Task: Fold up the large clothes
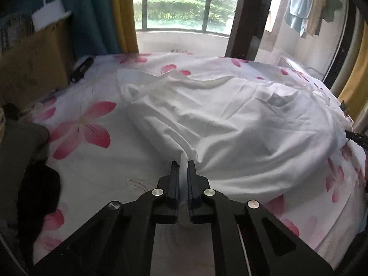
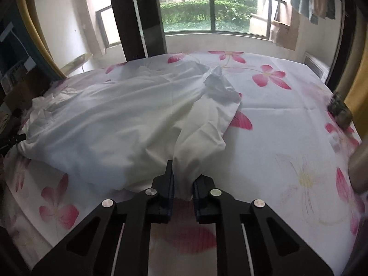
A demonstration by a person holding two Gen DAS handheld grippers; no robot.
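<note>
Slipping is the main risk: the left gripper (image 1: 183, 163) has its fingers pinched on only a thin edge of the white garment (image 1: 218, 119), while the right gripper (image 2: 182, 179) grips a thicker bunch of it – an uneven pull could free the thin side or skew the fold. It lies rumpled mid-bed, reaching the near edge of the floral bedsheet (image 2: 287, 119). Dark clothes (image 1: 39, 188) crowd the left edge – they could snag.

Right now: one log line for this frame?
phase: grasp | left gripper: shut on white garment | right gripper: shut on white garment | surface: floral bedsheet
</note>
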